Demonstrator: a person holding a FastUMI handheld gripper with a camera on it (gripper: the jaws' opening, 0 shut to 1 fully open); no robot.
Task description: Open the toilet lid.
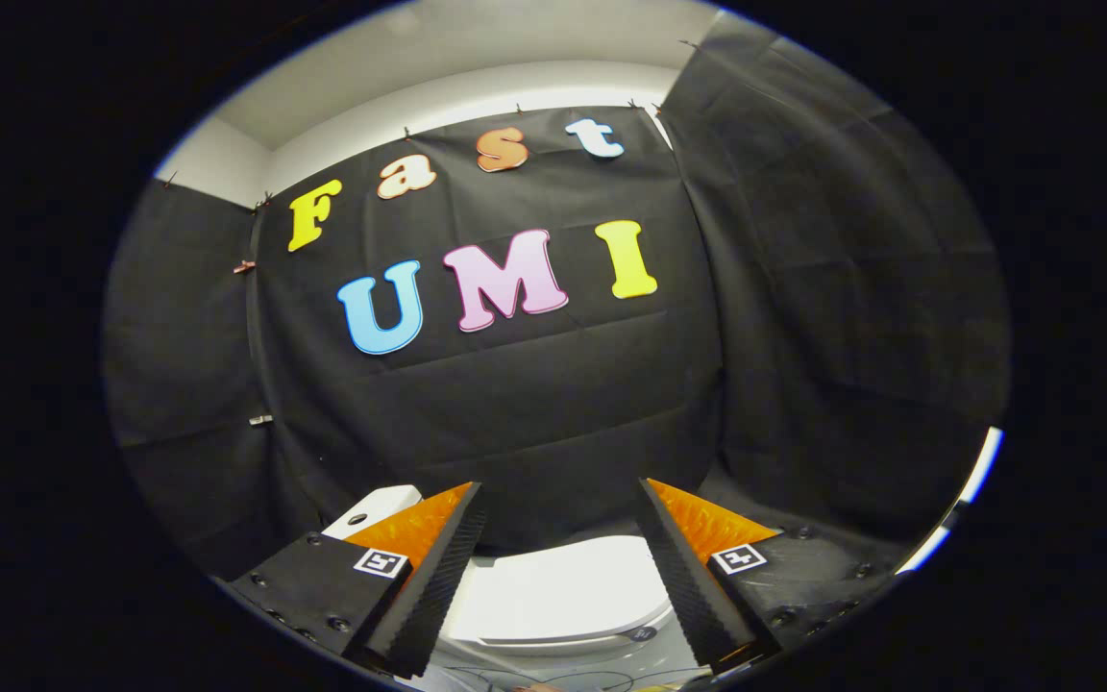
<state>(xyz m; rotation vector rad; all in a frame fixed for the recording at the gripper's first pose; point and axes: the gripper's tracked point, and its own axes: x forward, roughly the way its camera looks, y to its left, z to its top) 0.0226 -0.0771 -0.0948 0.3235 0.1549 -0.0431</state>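
Taking the toilet lid (568, 591) as the landmark, the scene ran as follows from left to right. Furthest left of the lid hung a side panel of the booth's black cloth wall (179, 384), pinned with small clips along its seam. Nearer the lid, just behind its left rear corner, sat a white cistern (376, 507) with a dark round button on top, partly hidden behind the left finger (419, 577) of the gripper (563, 500). That finger was black and ribbed on its inner face, with an orange backing and a small square marker on its base, and it crossed in front of the lid's left edge. The lid itself was white, glossy and lay flat and closed on the bowl, showing low in the gap between the two fingers and a little beyond their tips. A small dark badge sat on the seat rim below the lid's right front edge. The jaws stood spread wide, with nothing pinched between them and neither finger touching the lid. The right finger (693, 577), matching the left, crossed the lid's right edge. Right of the lid rose another fold of black cloth, and past it a thin strip of white wall (981, 471)
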